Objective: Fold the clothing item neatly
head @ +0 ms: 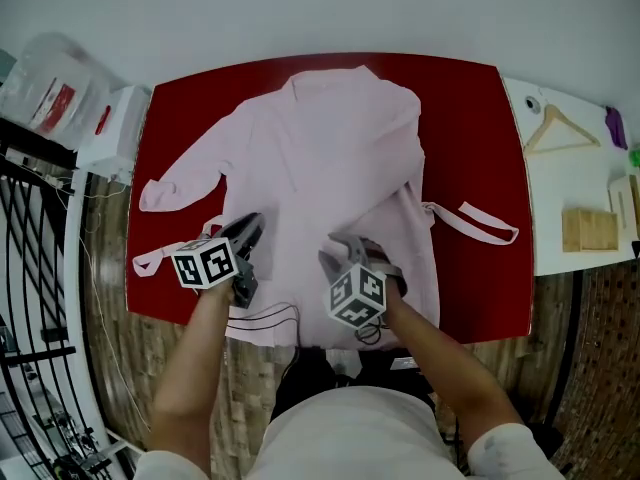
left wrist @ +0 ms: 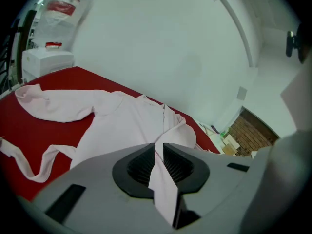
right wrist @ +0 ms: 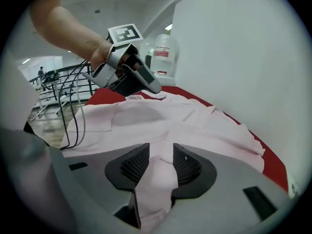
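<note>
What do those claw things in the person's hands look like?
The left claw and right claw are grey with black ribbed pads. Each carries a white cube with black square markers. Thin black cables trail from the left one. The person wears light short sleeves.

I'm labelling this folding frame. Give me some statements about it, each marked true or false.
The pink garment lies spread on the red table. True.
The left claw is shut on a fold of the garment. True.
The right claw is clamped tight on the garment. False: its jaws stand apart, with fabric loose between them.
The wooden hanger lies on the garment. False: it lies on the white surface beside the table.
</note>
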